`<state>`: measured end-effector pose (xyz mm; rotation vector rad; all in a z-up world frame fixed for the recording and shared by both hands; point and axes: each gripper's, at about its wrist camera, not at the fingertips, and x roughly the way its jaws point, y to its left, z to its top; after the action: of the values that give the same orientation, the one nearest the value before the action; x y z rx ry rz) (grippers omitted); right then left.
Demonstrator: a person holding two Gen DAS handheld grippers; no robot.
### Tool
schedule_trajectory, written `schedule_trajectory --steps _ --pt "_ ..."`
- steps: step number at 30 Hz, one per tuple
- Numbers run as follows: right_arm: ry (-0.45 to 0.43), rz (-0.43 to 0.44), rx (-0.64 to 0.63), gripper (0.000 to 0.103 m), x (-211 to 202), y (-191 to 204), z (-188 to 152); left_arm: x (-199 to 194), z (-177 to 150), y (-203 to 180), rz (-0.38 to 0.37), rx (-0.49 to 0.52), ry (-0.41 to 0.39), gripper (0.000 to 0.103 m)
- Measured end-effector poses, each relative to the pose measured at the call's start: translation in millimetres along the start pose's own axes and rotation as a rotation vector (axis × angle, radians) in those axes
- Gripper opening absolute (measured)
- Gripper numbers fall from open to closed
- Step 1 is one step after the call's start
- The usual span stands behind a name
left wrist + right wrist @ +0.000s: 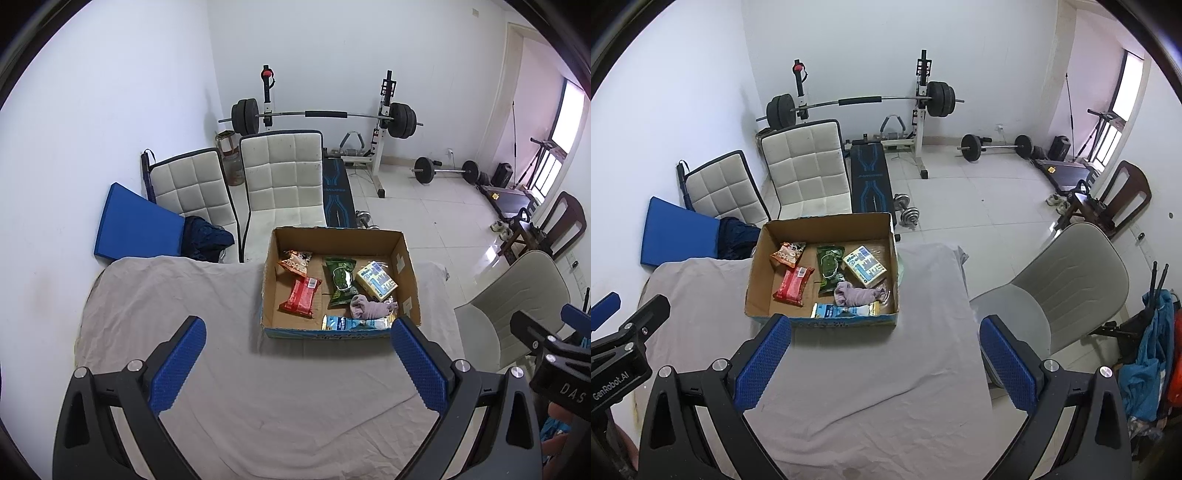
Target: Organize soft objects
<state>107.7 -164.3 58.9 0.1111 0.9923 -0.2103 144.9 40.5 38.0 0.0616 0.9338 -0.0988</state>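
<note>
A cardboard box (408, 269) (757, 258) sits at the far side of the cloth-covered table (184, 295) (923, 314). Inside lie a red packet (301, 297) (793, 284), an orange snack bag (295, 263) (787, 254), a green pouch (341, 280) (829, 267), a yellow-blue tissue pack (376, 280) (866, 266), a lilac cloth (369, 308) (858, 294) and a blue-white pack (351, 324) (842, 311). My left gripper (297, 325) is open and empty, held above the table in front of the box. My right gripper (884, 323) is open and empty, near the box's front right.
Two white padded chairs (280, 177) (809, 166) and a blue pad (136, 225) stand behind the table. A grey chair (1056, 295) stands to the right. A barbell rack (321, 118) and weights fill the far floor.
</note>
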Motion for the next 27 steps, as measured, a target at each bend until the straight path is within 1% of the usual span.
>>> schedule_trajectory --steps 14,27 --pt "-0.011 -0.013 0.013 0.103 0 2 -13 2 0 0 -0.006 -0.002 0.006 0.103" --pt "-0.014 -0.015 0.012 0.103 -2 3 -14 3 -5 2 -0.014 0.003 0.006 0.103"
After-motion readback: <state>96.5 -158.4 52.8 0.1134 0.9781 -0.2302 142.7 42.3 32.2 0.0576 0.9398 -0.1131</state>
